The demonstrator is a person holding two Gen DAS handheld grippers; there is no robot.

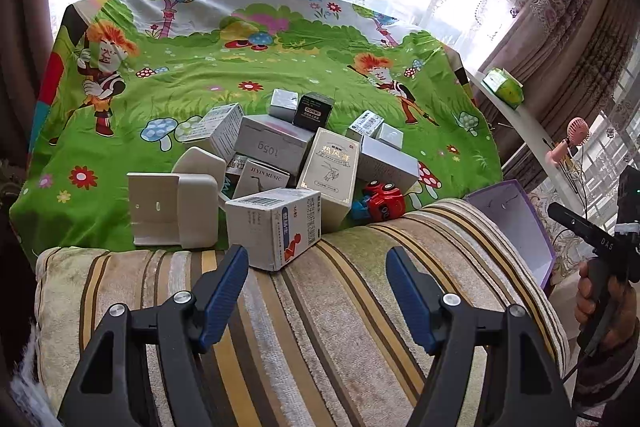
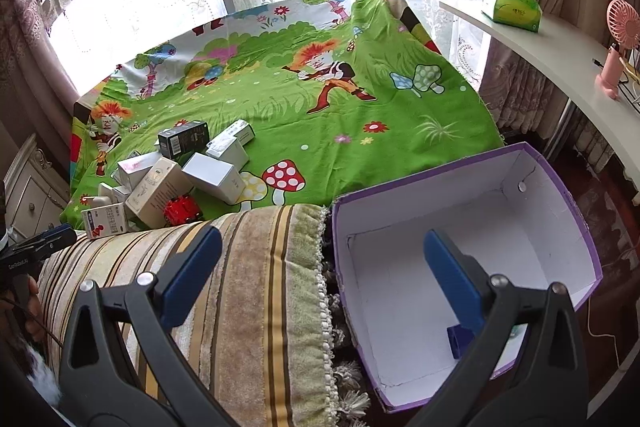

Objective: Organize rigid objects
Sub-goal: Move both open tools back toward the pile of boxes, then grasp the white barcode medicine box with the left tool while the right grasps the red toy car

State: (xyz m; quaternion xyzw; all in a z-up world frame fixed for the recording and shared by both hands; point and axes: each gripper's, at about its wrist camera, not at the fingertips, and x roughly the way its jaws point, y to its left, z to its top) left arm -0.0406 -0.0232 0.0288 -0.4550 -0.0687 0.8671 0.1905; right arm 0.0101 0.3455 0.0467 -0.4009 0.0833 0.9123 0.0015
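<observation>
Judging from how things lie, little has been sorted: the pile of boxes [image 1: 280, 163] and the red toy car [image 1: 383, 201] lie on the green cloth beyond the left gripper [image 1: 316, 291], whose jaws stand partly apart and empty. Only the right wrist view shows inside the purple box [image 2: 552, 171]: a small blue piece [image 2: 458, 341] is seen below the right gripper [image 2: 320, 279], its jaws wide and empty.

The cloth [image 1: 256, 75] was bright green with cartoon mushrooms and flowers. The cushion [image 1: 320, 307] bore beige, brown and yellow stripes. The box [image 2: 560, 187] was purple outside, white inside. The toy car [image 1: 384, 201] was red.
</observation>
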